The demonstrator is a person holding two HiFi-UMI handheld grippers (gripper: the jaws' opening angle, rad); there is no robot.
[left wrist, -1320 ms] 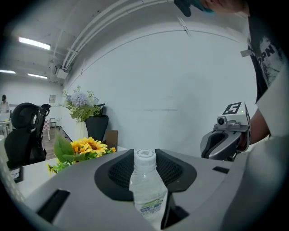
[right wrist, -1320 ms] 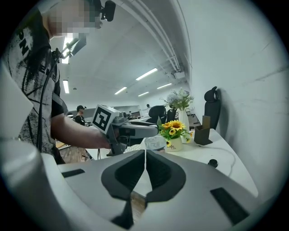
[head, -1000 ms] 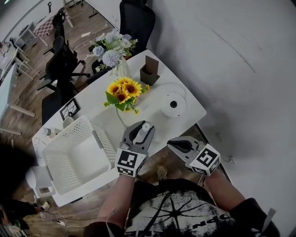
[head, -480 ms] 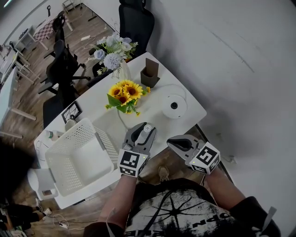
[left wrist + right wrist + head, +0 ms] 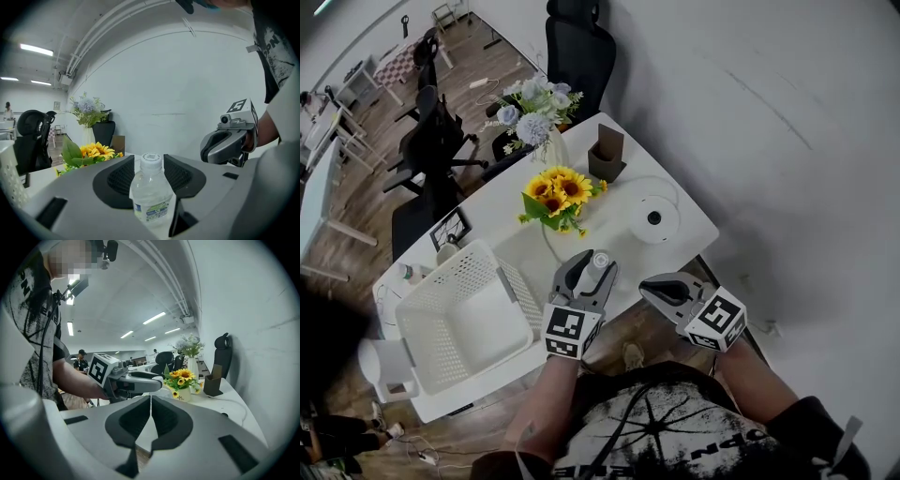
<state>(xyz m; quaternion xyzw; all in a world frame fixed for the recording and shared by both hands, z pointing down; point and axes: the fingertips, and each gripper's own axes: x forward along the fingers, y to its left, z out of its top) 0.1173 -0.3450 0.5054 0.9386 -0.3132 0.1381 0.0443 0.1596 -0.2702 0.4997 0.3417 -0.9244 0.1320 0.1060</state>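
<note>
firmly in left gripper (image 5: 149, 187): water bottle (image 5: 150, 197)

Bright ceiling strip lights, sharp pics, heavy fisheye distortion w/ dark corners

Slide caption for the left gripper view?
Left gripper shut on a bottle, sunflowers behind, right gripper alongside.

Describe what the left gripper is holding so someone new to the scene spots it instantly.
Find the white table, then its near edge, where the left gripper sits beside the white basket. Upright between its jaws is a small water bottle: clear plastic, white cap, blue-green label, unlike the sunflowers and round white device nearby.
</note>
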